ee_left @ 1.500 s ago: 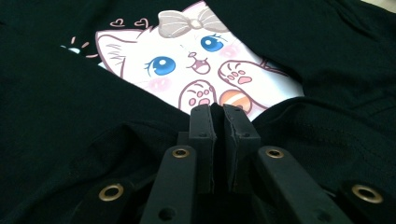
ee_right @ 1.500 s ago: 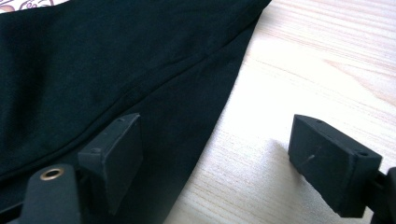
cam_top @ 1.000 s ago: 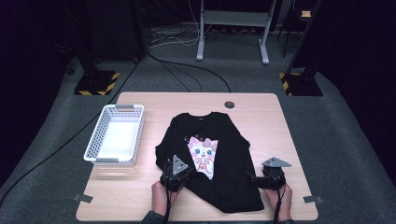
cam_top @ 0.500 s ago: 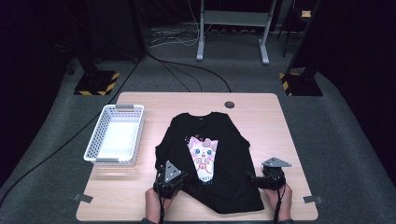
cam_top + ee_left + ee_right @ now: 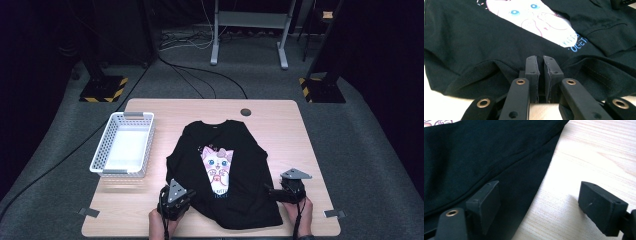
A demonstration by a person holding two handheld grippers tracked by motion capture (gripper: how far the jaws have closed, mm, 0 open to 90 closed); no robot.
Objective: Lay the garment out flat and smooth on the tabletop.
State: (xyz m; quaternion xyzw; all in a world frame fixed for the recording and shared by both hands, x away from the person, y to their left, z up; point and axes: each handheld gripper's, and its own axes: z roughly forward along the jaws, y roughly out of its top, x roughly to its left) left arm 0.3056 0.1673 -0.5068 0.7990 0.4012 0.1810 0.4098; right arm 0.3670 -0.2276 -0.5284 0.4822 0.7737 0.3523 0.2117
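In the high view the left claw (image 5: 176, 200) is sitting at the near left corner of the black shirt (image 5: 225, 175), which is lying flat in the middle of the table (image 5: 280, 115), collar away from the person; compared with a second ago this claw has slid leftward and toward the table's near edge, and the hem corner seems to be going with it, so the person is probably starting to drag or straighten the lower edge. The right claw (image 5: 280, 194) is waiting at the shirt's near right edge, where it was before, and the white basket (image 5: 124, 145) is standing untouched to the left. In the left gripper view the left claw (image 5: 544, 68) is pressing its jaws together, clamped on the shirt's hem, with cloth bunching up on either side of them and the cat print (image 5: 534, 17) lying beyond. In the right gripper view the right claw (image 5: 541, 200) is holding its jaws wide apart, one resting over the shirt's edge and the other over bare wood, gripping nothing yet; closing on that edge looks like the next need.
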